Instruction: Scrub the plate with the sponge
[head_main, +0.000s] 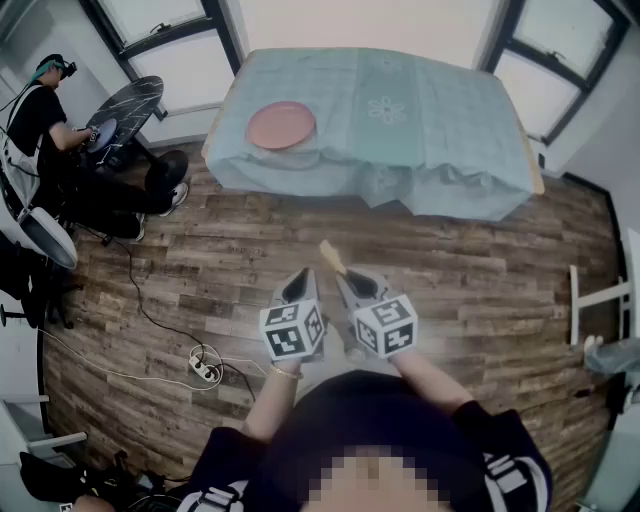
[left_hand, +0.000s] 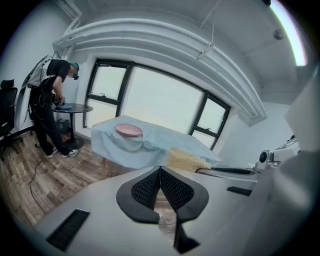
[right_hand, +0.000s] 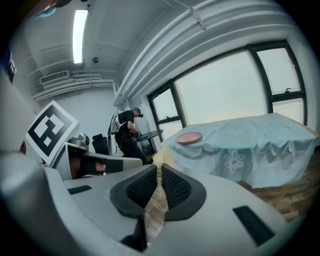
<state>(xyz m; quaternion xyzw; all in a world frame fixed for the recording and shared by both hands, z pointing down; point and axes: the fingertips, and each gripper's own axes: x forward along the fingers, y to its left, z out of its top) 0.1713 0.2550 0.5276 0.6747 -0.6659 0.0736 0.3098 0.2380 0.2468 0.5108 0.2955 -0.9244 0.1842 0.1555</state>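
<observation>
Closest to me, my left tool (left_hand: 160, 172) has its jaws pressed together on nothing. My right tool (right_hand: 159, 176) pinches the thin yellow sponge (right_hand: 157, 162), much of which sticks out past the tips. I judge that this slim hold could let it twist or slip once I press down. Well ahead, across the wooden plank floor (head_main: 450, 290), the round pink plate (head_main: 281, 125) lies near the front left corner of the table (head_main: 440, 110), which is draped in loose pale-blue cloth. Unsteadied, the plate may skid off under scrubbing.
</observation>
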